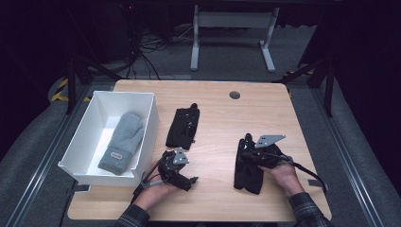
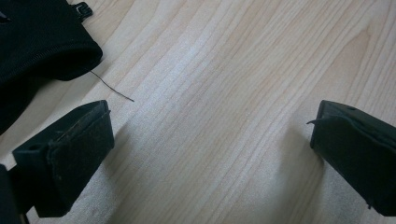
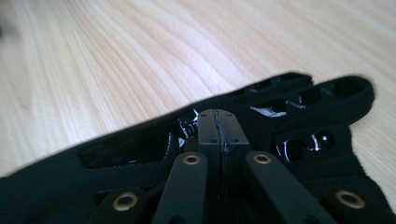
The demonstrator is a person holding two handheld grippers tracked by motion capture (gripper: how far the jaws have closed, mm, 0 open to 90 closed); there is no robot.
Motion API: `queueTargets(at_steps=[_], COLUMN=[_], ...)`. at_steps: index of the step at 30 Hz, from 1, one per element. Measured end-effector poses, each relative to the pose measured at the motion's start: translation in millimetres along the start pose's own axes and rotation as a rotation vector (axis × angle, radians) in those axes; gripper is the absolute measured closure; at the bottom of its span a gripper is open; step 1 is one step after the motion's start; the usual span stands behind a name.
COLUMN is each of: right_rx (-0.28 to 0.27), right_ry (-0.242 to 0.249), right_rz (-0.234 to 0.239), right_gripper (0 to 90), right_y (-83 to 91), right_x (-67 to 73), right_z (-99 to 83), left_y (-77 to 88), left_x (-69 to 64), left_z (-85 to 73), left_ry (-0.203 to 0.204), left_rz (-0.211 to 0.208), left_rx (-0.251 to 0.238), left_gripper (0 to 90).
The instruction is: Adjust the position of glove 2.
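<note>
In the right gripper view, the black glove (image 3: 303, 140) is cut off by the bottom and left edges, and the closed jaws hide its middle, so a pinch of fabric cannot be seen. In the left gripper view, the other black glove (image 2: 37, 42) runs out at the top left corner. In the high view, the label on the grey mitten (image 1: 122, 142) is too small to read.
</note>
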State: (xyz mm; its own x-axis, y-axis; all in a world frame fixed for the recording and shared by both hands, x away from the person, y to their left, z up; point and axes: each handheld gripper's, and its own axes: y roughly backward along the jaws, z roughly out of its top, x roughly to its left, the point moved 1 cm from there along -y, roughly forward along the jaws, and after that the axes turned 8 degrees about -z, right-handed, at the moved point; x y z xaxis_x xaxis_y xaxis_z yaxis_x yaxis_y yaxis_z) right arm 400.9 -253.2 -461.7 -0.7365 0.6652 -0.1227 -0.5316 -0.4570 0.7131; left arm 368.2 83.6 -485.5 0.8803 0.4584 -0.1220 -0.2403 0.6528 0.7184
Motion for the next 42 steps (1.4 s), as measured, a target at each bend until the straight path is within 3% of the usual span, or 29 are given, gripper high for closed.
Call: queueTargets(at_steps=[5,16,19,22,26,28,30,34,38,42], right_rx=[-0.005,0.004,0.0,-0.02,-0.077,-0.089,-0.082,-0.054,-0.048,-0.027], right_ry=[0.005,0.048,0.05,0.047,0.001,-0.02,-0.052,-0.119,-0.175,-0.209], right_rz=[0.025,0.042,0.045,0.035,-0.012,-0.068,-0.137,-0.218,-0.238,-0.291], right_gripper=[90.0,90.0,89.8,81.4,70.6,62.2,53.1,43.0,37.2,29.9], right_y=[1.3,16.5,16.0,19.8,31.0,35.6,38.2,38.0,35.3,32.4], right_x=[6.8,38.4,37.9,35.6,25.0,15.6,3.3,-20.0,-35.4,-48.5], right_z=[-2.1,-11.9,-11.1,-9.4,-9.5,-12.5,-18.5,-31.4,-41.7,-49.4], left_y=[0.1,0.1,0.1,0.1,0.1,0.1,0.1,-0.1,0.0,-0.1], left_x=[0.0,0.0,0.0,0.0,0.0,-0.1,-0.1,0.1,0.3,0.6], left_z=[0.1,0.1,0.1,0.1,0.1,0.1,0.1,0.1,0.2,0.3], left_ry=[0.0,0.0,0.0,0.0,0.0,0.0,0.0,-0.001,-0.003,-0.007], left_rz=[0.0,0.0,0.0,0.0,0.0,0.0,0.001,0.001,-0.001,-0.001], left_rx=[0.002,0.002,0.002,0.002,0.001,0.002,0.002,0.0,0.002,0.001], left_gripper=[0.0,0.0,0.0,0.0,0.0,0.0,0.0,0.0,0.0,0.0])
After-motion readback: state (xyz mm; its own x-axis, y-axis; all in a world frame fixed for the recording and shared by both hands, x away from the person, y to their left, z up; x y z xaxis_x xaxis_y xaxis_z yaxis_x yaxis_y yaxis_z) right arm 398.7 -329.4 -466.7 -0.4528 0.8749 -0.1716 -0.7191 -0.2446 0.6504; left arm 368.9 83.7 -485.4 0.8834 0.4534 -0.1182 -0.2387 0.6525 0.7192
